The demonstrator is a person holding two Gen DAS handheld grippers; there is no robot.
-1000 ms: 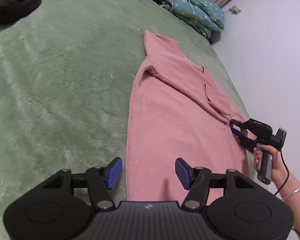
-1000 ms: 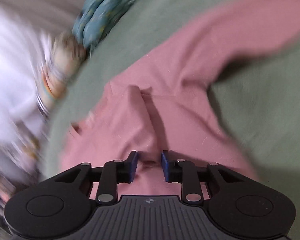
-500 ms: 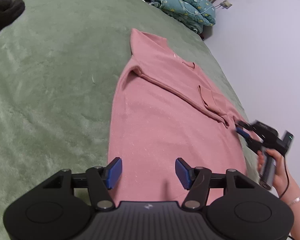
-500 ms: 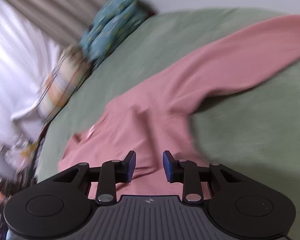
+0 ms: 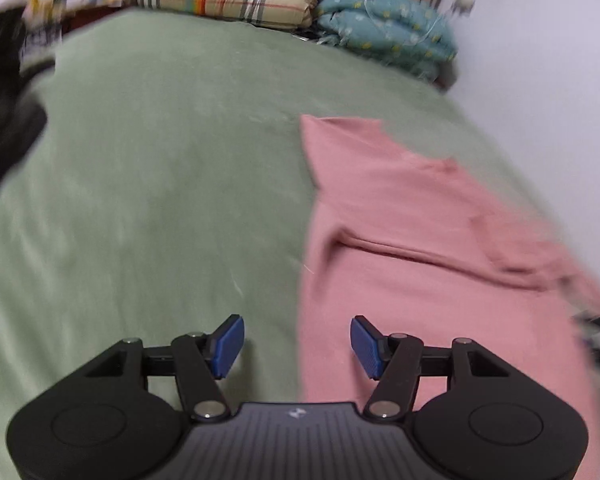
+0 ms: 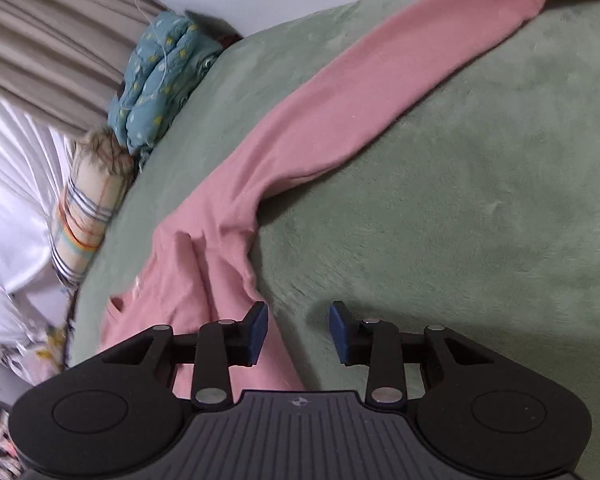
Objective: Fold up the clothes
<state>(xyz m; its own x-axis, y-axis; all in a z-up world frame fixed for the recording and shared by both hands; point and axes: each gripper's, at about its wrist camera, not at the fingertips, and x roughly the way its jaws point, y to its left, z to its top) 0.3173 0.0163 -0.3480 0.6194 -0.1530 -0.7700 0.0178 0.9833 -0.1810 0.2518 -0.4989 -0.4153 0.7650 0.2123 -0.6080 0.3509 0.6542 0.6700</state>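
Left wrist view: a pink sweater [image 5: 420, 264] lies spread on the green bed [image 5: 148, 184], its right part smeared by motion blur.

The left hand-held gripper [image 5: 297, 346] hangs empty, jaws wide apart, over the sweater's left edge. The right hand-held gripper [image 6: 298, 332] is also spread and empty beside the rumpled cloth; one long sleeve [image 6: 380, 92] runs off frame. A dark blurred shape at the left view's right edge cannot be made out.
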